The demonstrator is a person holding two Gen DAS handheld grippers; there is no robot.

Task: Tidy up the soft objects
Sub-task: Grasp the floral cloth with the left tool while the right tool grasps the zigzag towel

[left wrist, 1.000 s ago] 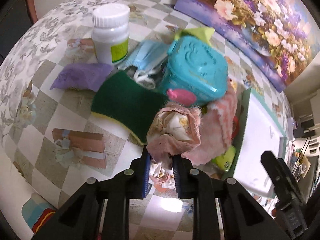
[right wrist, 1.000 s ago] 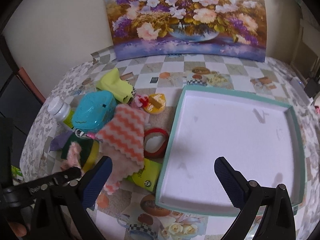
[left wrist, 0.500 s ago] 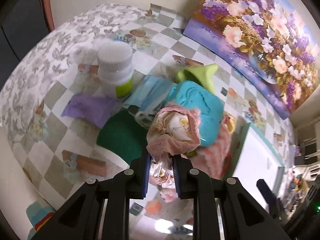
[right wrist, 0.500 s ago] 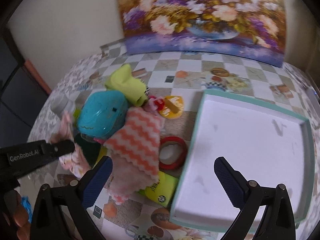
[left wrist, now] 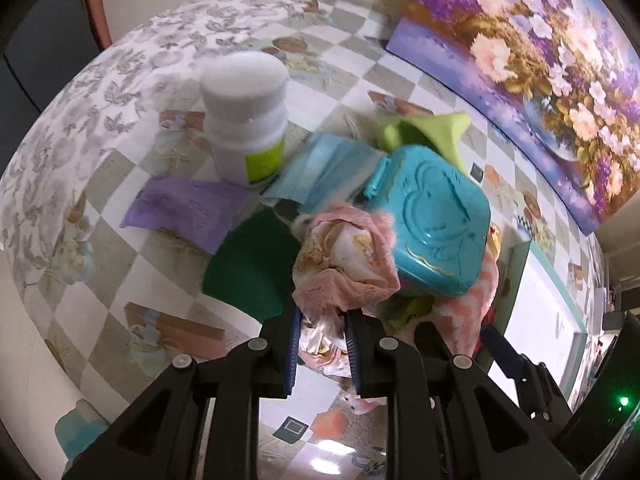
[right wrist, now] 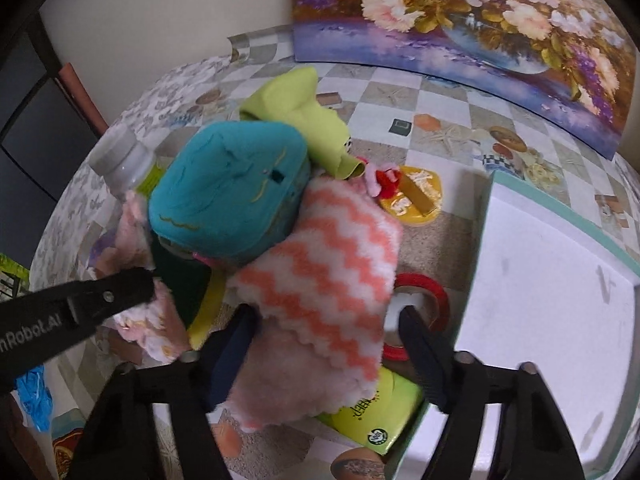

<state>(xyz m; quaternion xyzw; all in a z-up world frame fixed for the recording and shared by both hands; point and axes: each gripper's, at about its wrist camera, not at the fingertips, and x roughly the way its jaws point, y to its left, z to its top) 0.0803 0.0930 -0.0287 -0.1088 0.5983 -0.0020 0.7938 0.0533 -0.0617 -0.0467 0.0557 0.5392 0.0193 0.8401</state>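
My left gripper (left wrist: 322,344) is shut on a pink floral cloth (left wrist: 344,256), which it holds bunched above the pile of objects. In the right wrist view that cloth (right wrist: 140,320) hangs at the left from the left gripper's fingers (right wrist: 112,296). My right gripper (right wrist: 326,340) points down over a fluffy orange-and-white zigzag cloth (right wrist: 328,264). Its jaws are closing with that cloth between them; the right pad still stands a little off the cloth's edge. The zigzag cloth leans against a teal plastic box (right wrist: 232,196).
A white tray with a teal rim (right wrist: 484,240) lies to the right. The pile also holds a white bottle (left wrist: 244,120), a green sponge (left wrist: 248,264), a purple cloth (left wrist: 184,208), a blue face mask (left wrist: 324,168), a lime cloth (right wrist: 296,120), a red tape roll (right wrist: 424,288) and a yellow-green packet (right wrist: 380,416). A flower painting (right wrist: 460,12) leans on the wall.
My right gripper came down and left from near the tray onto the zigzag cloth, and its jaws narrowed. The left gripper shifted a little, still holding the pink cloth.
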